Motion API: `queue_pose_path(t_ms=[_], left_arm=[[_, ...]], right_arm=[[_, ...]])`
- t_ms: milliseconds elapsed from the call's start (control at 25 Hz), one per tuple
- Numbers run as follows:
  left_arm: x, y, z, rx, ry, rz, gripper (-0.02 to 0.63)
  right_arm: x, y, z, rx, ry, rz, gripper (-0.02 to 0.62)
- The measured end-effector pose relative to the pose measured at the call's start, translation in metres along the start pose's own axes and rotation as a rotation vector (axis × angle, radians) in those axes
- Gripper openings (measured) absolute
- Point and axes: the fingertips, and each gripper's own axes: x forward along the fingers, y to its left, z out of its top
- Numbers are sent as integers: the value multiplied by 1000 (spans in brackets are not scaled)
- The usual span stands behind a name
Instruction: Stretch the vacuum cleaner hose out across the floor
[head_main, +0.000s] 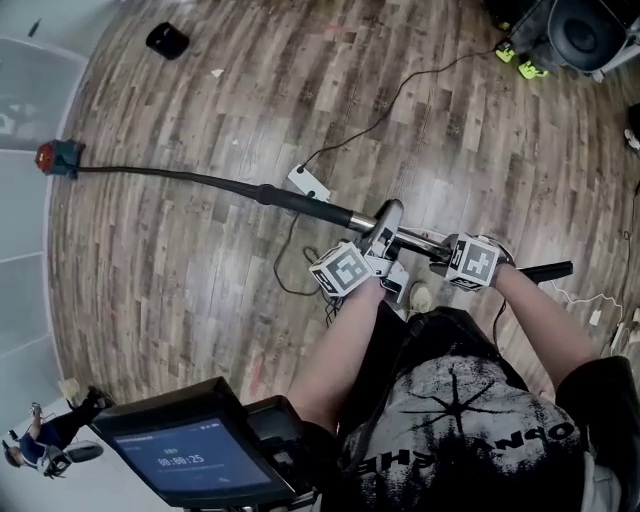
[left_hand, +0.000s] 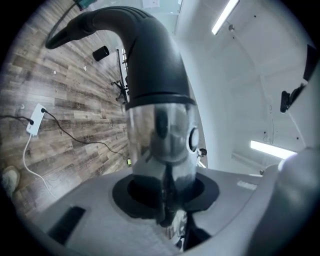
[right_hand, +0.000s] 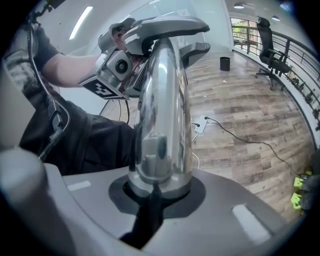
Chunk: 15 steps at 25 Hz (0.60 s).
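Note:
A thin black vacuum hose (head_main: 170, 176) lies across the wood floor from a red and teal fitting (head_main: 58, 158) at the left to a thicker black cuff (head_main: 290, 198). The cuff joins a chrome tube (head_main: 410, 238) held above the floor. My left gripper (head_main: 380, 252) surrounds the tube (left_hand: 160, 145) just below the cuff (left_hand: 150, 60), with a dark gap on both sides, so its jaws stand open around it. My right gripper (head_main: 452, 256) is shut on the chrome tube (right_hand: 162, 125) further along, near its black end (head_main: 545, 270). The left gripper (right_hand: 117, 65) also shows beside a grey handle piece (right_hand: 165, 25).
A white power strip (head_main: 308, 183) with a black cable lies under the hose. A small black object (head_main: 166, 40) lies far left, and a dark machine (head_main: 580, 30) stands at the top right. A white wall (head_main: 25, 200) runs along the left. A screen (head_main: 195, 460) is near my body.

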Motion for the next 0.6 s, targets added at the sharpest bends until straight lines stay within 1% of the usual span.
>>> queue_pose_path(t_ms=[120,200,280,400,480,600], left_arm=[[-4,8,-17,-33,-46,31,128],[-5,8,-32,-52,-66,25,144],[-9,12,-42,-43,-60,50,159],[-20,23,-52,-27,-16,111,174],[-30,27,-59,2,27,138,159],[-52,35,-61,54,65,154,95]], right_arm=[[1,-4,-19,-5,-12,18,49],[1,-7,-34,-11,-12,30,49],[4,-13,-42,-26,-3,36,49],[11,-20,-49,-38,11,40,49],[16,-26,-51,-19,7,42,49],[27,-35,-48,30,-16,43,49]])
